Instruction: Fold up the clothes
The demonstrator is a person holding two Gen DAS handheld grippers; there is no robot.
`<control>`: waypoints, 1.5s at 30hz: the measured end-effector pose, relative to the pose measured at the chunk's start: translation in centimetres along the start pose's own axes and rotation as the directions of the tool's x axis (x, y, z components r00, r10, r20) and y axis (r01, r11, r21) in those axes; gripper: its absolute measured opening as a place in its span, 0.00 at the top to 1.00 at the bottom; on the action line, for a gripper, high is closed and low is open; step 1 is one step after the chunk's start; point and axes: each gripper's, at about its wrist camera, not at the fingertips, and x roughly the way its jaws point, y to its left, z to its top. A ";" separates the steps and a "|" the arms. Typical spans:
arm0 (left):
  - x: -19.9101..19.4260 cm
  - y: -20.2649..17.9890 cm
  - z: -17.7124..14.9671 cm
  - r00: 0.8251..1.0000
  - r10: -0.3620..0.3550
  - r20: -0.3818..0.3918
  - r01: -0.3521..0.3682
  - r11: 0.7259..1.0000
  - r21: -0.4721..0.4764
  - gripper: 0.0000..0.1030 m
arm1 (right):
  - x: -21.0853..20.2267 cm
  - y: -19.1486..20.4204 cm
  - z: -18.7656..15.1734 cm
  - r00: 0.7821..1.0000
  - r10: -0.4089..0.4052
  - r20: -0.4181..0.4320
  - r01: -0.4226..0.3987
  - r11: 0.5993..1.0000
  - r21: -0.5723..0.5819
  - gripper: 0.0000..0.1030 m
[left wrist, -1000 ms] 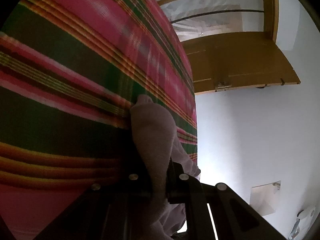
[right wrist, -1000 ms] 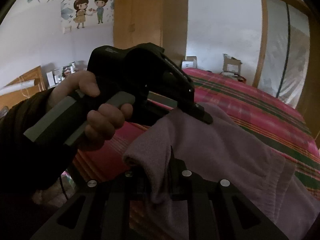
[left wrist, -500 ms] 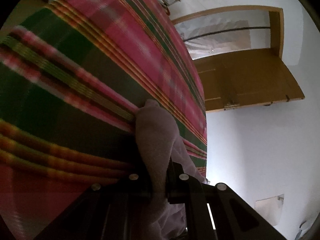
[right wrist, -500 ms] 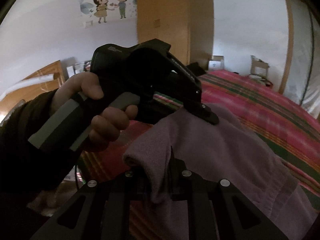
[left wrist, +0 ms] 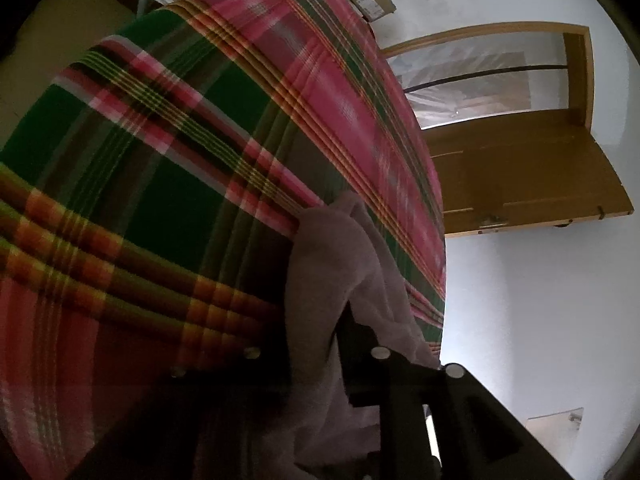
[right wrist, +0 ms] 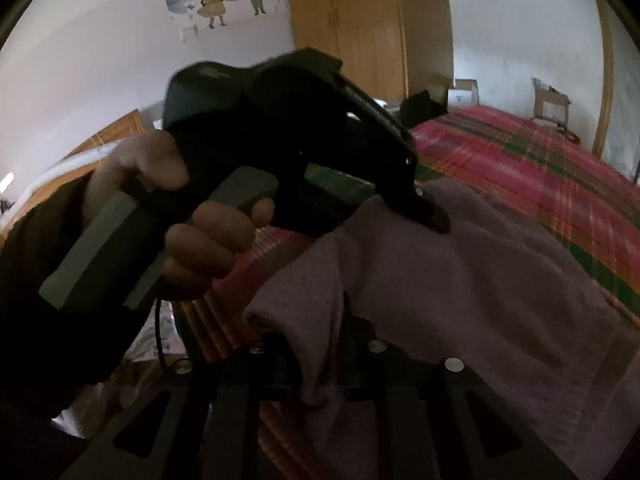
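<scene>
My left fingers [left wrist: 362, 344] are mostly buried under the mauve garment [left wrist: 332, 264], so their tips do not show and I cannot see whether the pads press the cloth. In the right wrist view a fold of it [right wrist: 460, 288] drapes over my right fingers [right wrist: 352, 332] and hides their tips too. The garment runs off the lower right edge there. My left hand [right wrist: 188, 232] covers the handle it grips, and its sleeve [right wrist: 52, 312] is lost in dark. The boxes [right wrist: 550, 100] beyond the bed [right wrist: 520, 152] are too small to read.
</scene>
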 end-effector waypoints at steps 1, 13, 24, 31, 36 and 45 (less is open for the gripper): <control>-0.4 0.0 -0.2 1.000 0.010 0.011 -0.010 1.000 -0.001 0.76 | 0.1 0.0 -0.1 1.000 0.000 -0.002 0.000 1.000 0.004 0.81; -4.6 -3.1 -5.0 0.979 0.070 0.192 -0.081 0.995 0.051 0.69 | -4.0 -0.4 -1.9 0.999 0.011 0.032 -0.012 0.999 0.036 0.69; -5.6 -7.6 -8.5 0.958 0.105 0.266 -0.143 0.982 0.126 0.67 | -10.4 -1.5 -2.9 0.990 0.040 0.134 -0.052 0.995 0.085 0.69; -5.3 -8.5 -9.9 0.956 0.115 0.271 -0.155 0.979 0.131 0.67 | -13.7 -4.9 -4.9 0.983 0.005 0.182 -0.042 0.979 0.200 0.69; -1.7 -11.1 -11.5 0.976 0.094 0.199 -0.142 0.960 0.242 0.67 | -16.4 -9.1 -6.9 0.977 -0.101 0.187 0.041 0.953 0.299 0.69; 7.5 -17.5 -14.8 0.996 0.090 -0.025 -0.066 0.866 0.495 0.67 | -21.4 -16.9 -12.7 0.882 -0.463 0.092 0.384 0.816 0.432 0.68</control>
